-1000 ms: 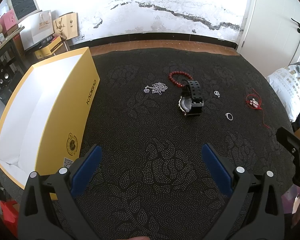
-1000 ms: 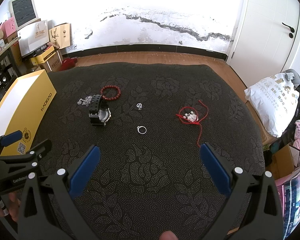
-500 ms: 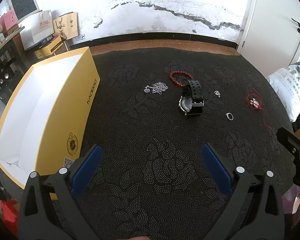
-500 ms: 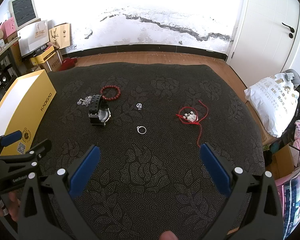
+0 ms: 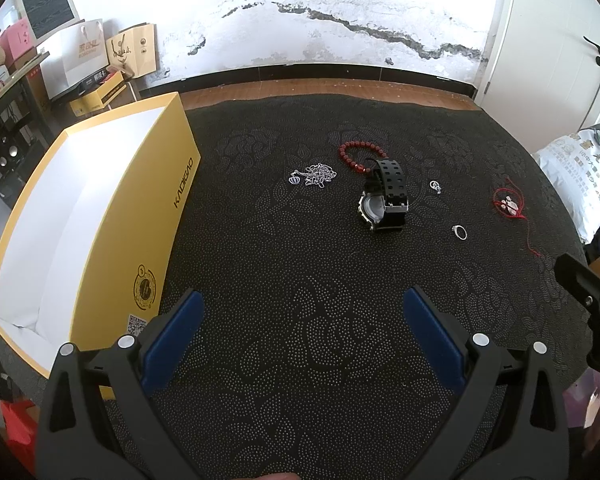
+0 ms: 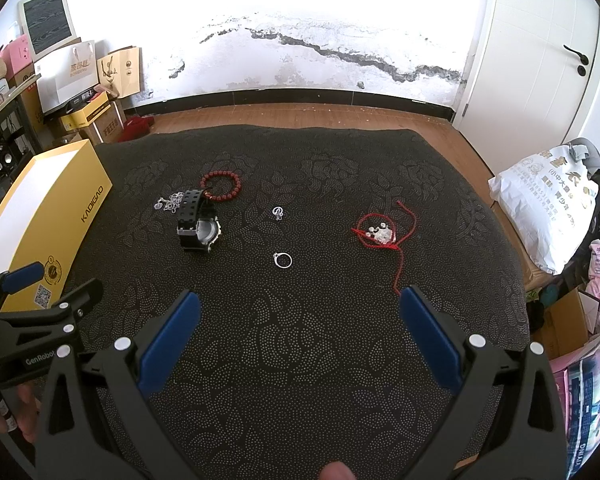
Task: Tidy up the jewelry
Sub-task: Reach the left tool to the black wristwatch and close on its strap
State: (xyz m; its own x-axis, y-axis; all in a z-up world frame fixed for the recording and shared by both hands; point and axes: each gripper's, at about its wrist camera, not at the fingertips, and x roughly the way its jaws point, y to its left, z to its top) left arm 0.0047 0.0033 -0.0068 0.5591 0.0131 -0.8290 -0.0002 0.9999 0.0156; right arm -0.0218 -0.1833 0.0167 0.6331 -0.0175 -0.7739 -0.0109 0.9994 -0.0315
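Jewelry lies spread on a dark patterned cloth (image 5: 284,264). A black watch (image 5: 384,200) (image 6: 198,224) sits mid-table, with a red bead bracelet (image 5: 358,156) (image 6: 222,186) just behind it and a silver chain (image 5: 314,174) (image 6: 168,203) to its left. A small silver earring (image 5: 436,187) (image 6: 278,212), a silver ring (image 5: 460,232) (image 6: 283,260) and a red cord bracelet with pale charms (image 5: 509,204) (image 6: 380,234) lie to the right. My left gripper (image 5: 300,336) and right gripper (image 6: 300,334) both hang open over bare cloth, well short of the pieces.
An open yellow box with a white inside (image 5: 88,216) (image 6: 40,216) stands along the table's left edge. Paper bags and cartons (image 5: 100,64) sit on the floor at the back left. A white sack (image 6: 548,208) rests at the right. A white door (image 6: 540,40) is behind.
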